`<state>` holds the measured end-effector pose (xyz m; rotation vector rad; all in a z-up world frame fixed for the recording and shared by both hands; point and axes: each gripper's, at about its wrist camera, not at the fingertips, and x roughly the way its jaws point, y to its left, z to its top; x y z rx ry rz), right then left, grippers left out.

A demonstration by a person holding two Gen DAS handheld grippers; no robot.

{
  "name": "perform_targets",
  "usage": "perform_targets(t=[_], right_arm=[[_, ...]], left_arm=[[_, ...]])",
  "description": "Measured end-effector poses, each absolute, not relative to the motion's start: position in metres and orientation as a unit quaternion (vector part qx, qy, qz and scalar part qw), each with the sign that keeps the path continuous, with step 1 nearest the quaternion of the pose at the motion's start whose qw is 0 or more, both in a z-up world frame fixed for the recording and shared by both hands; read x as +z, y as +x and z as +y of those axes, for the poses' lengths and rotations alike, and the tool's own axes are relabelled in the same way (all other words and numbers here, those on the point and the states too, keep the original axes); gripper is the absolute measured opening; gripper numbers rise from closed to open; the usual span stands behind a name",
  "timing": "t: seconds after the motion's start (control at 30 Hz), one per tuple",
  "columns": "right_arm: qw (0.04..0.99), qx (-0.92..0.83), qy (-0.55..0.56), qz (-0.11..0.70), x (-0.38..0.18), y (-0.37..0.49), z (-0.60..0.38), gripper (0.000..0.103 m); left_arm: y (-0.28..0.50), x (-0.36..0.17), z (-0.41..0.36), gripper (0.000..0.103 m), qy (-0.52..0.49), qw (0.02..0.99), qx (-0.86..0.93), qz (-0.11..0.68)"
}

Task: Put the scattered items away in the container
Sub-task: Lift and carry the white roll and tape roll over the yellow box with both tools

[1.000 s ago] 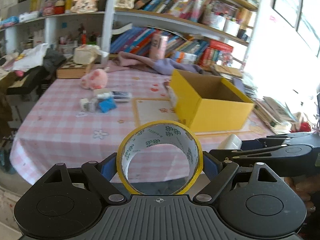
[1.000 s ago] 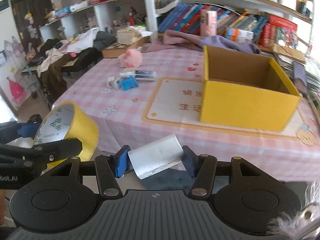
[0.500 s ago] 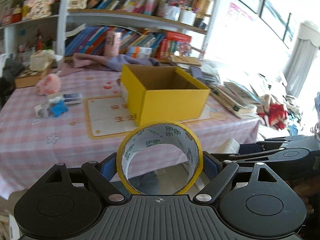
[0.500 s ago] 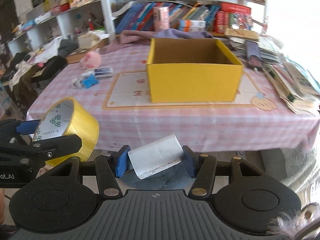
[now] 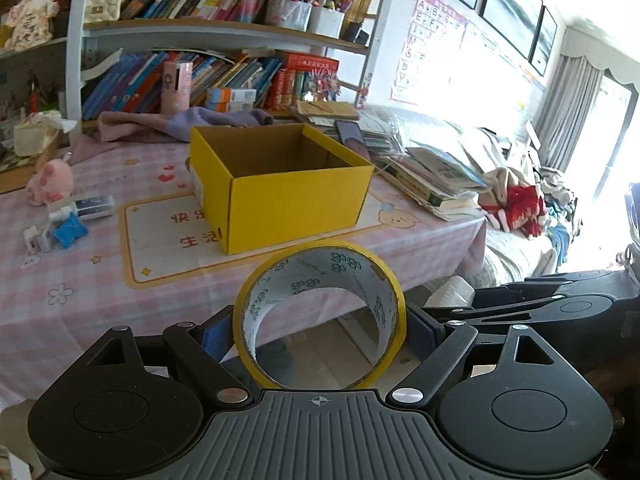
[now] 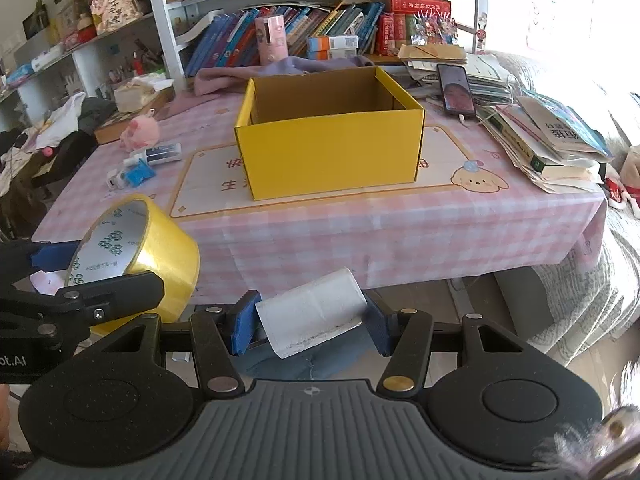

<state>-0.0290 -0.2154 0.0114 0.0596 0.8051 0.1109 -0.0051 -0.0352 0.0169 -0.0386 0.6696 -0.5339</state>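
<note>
Your left gripper (image 5: 320,330) is clamping the tape (image 5: 320,316) upright between its blue pads, and your right gripper (image 6: 310,322) is squeezing the white roll (image 6: 314,310) across its ends. You are holding both short of the table (image 6: 360,232), side by side, while the box (image 6: 332,132) is sitting open on the mat, well beyond them

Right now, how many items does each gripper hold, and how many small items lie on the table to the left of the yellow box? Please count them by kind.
Held tape rolls: 1, yellow tape roll in left gripper
Held white rolls: 1, white paper roll in right gripper
Pink plush toys on table: 1
Other small items on table: about 3, too small to separate surely
Yellow box: 1
Total: about 7
</note>
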Motion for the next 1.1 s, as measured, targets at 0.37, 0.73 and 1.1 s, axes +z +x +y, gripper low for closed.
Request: perform_targets(t=[0.37,0.73,1.1], right_arm=[[0.918,0.043,0.026,0.394,0.010,-0.017,-0.220,0.053],[0.916,0.050,0.024,0.396,0.011,0.020,-0.223,0.053],[0.921,0.062,0.031,0.384,0.016,0.063,-0.232,0.053]], left_arm=[[0.012,0.015,-0.040,0.087,-0.023,0.908,-0.265,0.323],[0.040,0.017,-0.044,0.087,-0.013,0.913,-0.259,0.314],[0.073,0.025,-0.054,0.087,0.004,0.920,-0.262,0.293]])
